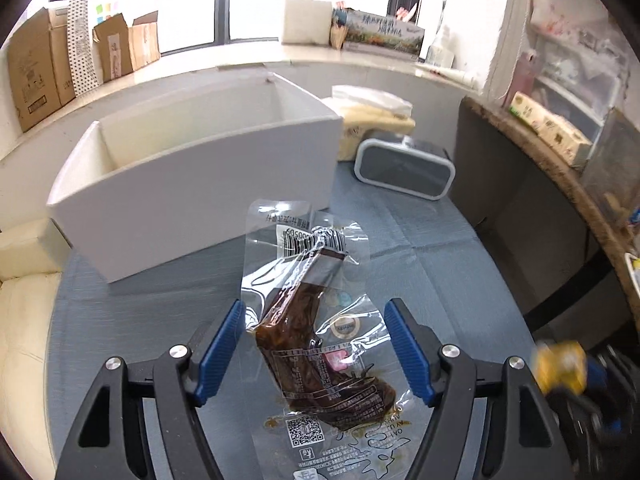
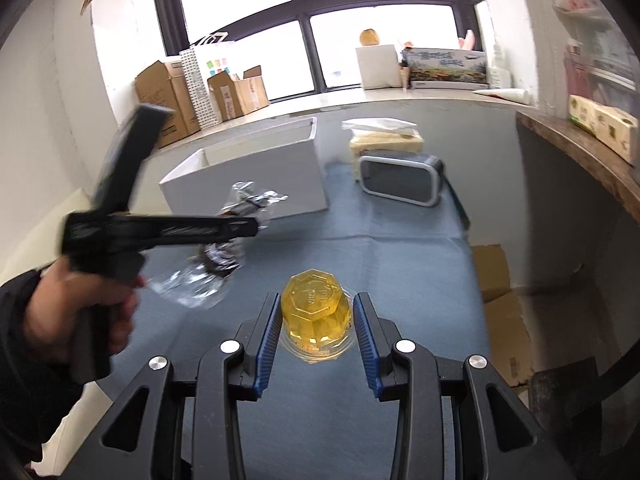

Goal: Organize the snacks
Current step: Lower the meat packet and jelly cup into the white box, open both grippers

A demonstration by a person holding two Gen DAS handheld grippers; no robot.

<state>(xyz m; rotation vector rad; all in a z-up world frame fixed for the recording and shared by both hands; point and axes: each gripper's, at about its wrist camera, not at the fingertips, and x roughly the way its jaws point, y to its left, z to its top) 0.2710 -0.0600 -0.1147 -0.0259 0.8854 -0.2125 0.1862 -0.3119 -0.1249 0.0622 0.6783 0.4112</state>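
Note:
A clear packet of dark brown snack (image 1: 316, 340) hangs between the fingers of my left gripper (image 1: 316, 320), whose jaws stand apart on either side of it. In the right wrist view the packet (image 2: 224, 248) is in the air under the left gripper (image 2: 248, 226), above the blue cloth. My right gripper (image 2: 316, 316) is shut on a yellow jelly cup (image 2: 314, 316), held over the cloth. The cup also shows blurred in the left wrist view (image 1: 560, 368). An open white box (image 1: 192, 184) stands just beyond the packet; it also shows in the right wrist view (image 2: 260, 176).
A grey-rimmed dark container (image 1: 404, 168) lies on its side right of the white box, with pale packaged goods (image 1: 376, 116) behind it. A blue cloth (image 1: 440, 264) covers the table. Cardboard boxes (image 1: 36, 72) sit on the windowsill. A wooden shelf (image 2: 580, 148) runs along the right.

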